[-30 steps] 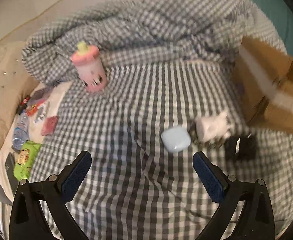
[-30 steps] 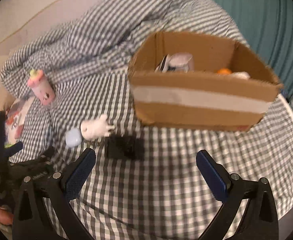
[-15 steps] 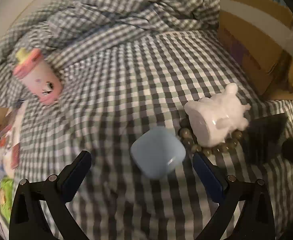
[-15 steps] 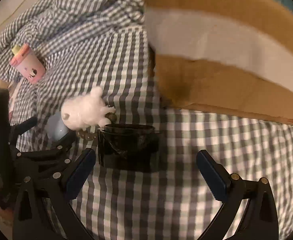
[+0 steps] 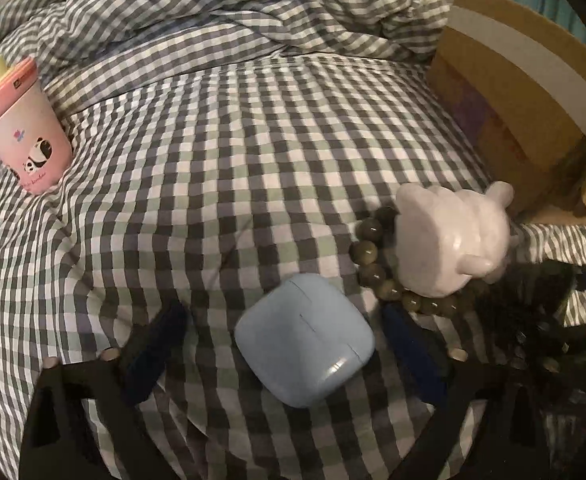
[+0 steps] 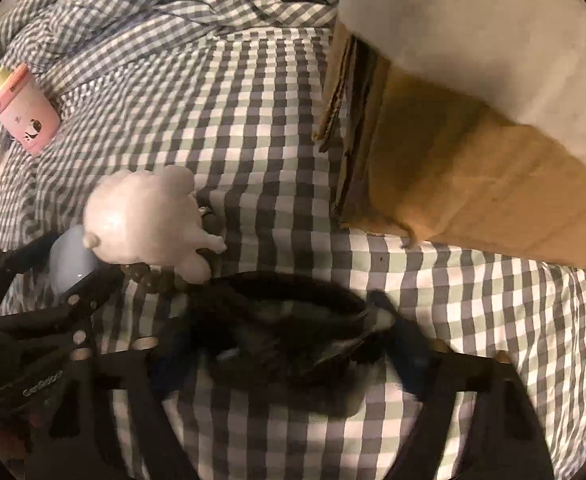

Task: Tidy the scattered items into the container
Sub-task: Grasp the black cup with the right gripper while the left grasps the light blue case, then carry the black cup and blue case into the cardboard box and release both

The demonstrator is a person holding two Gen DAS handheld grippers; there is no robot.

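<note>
My left gripper (image 5: 285, 344) points steeply down at the bed with its jaws closing around the pale blue earbud case (image 5: 304, 338), which lies flat between the pads; I see a gap on each side, so nothing is held yet; I straddle it across its flatter sides, I judge, so the pads meet it squarely. My right gripper (image 6: 289, 344) does the same over the black shallow dish-like object (image 6: 281, 320), jaws narrowing with the object between them, though blur and darkness hide whether the pads touch it. Just beyond both lies the white animal figurine (image 5: 453, 240), tipped over on a bracelet of dark green beads (image 5: 367, 250); farther off the pink panda cup (image 5: 23, 136) leans against the rumpled gingham duvet (image 5: 253, 12). The cardboard box (image 6: 473, 152), the container, stands near on the checked bedsheet (image 5: 213, 160), close enough for short carries.
</note>
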